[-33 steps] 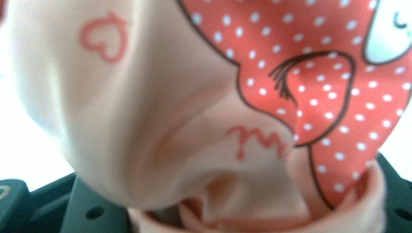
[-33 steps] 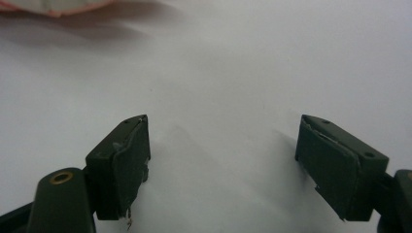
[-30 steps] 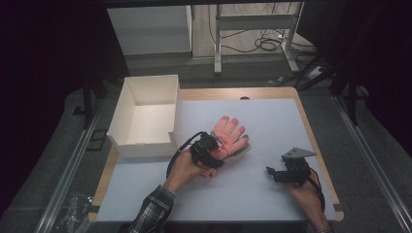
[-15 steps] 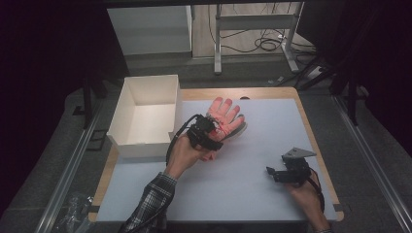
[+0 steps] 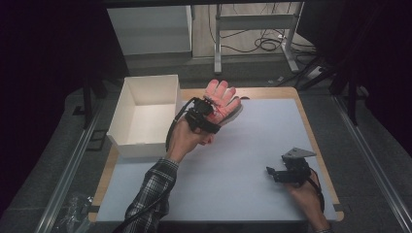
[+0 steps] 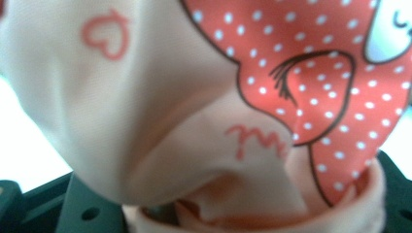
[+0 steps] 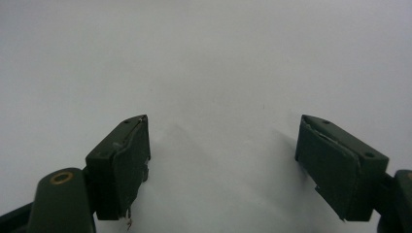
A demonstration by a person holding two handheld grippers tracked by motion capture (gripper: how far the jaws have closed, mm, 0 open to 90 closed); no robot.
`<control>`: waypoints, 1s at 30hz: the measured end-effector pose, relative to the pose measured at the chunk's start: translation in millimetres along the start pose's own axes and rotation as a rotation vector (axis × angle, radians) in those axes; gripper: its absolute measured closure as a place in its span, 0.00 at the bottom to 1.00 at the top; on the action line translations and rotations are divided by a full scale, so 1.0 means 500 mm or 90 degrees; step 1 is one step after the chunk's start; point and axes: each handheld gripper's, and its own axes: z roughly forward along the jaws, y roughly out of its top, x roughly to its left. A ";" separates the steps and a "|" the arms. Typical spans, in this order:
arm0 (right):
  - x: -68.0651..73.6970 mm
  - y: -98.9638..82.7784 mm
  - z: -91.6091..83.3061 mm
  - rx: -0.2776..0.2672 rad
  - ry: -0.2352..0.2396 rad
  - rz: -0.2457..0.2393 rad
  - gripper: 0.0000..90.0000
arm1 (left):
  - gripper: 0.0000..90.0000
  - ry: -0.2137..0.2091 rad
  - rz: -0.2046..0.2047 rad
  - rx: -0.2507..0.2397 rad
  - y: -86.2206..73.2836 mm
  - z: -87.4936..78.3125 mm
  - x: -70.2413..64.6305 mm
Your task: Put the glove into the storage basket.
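A pink glove with a red polka-dot print hangs in the air over the far edge of the table, its fingers spread upward. My left gripper is shut on its cuff end, just right of the white box. In the left gripper view the glove bulges close in front of the camera and covers the jaws, whose dark bases flank it at the bottom. My right gripper rests on the white mat near the right front corner, held by a hand. Its jaws stand open with only bare mat between them.
The open white box stands at the table's far left, its inside bare as far as I can see. The white mat covers most of the wooden tabletop. Beyond the table stand a white cabinet and a metal frame with cables.
My left gripper has lifted the glove off the mat and carried it toward the far edge, slightly leftward nearer the box. The right gripper has stayed put.
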 end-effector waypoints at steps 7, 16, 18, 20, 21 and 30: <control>0.000 0.000 0.000 0.000 0.000 0.000 0.23 | 0.42 0.024 -0.023 -0.005 0.020 -0.025 0.030; 0.000 0.000 0.000 0.000 0.000 0.000 0.23 | 0.42 0.070 -0.082 -0.025 0.027 -0.070 0.097; 0.000 0.000 0.000 0.000 0.000 0.000 0.23 | 0.42 0.079 -0.098 -0.030 0.023 -0.079 0.114; 0.000 0.000 0.000 0.000 0.000 0.000 0.23 | 0.42 0.087 -0.114 -0.036 0.019 -0.089 0.130; 0.000 0.000 0.000 0.000 0.000 0.000 0.23 | 0.42 0.091 -0.119 -0.038 0.017 -0.092 0.136; 0.000 0.000 0.000 -0.001 0.000 0.000 0.23 | 0.42 0.128 -0.165 -0.042 -0.005 -0.126 0.190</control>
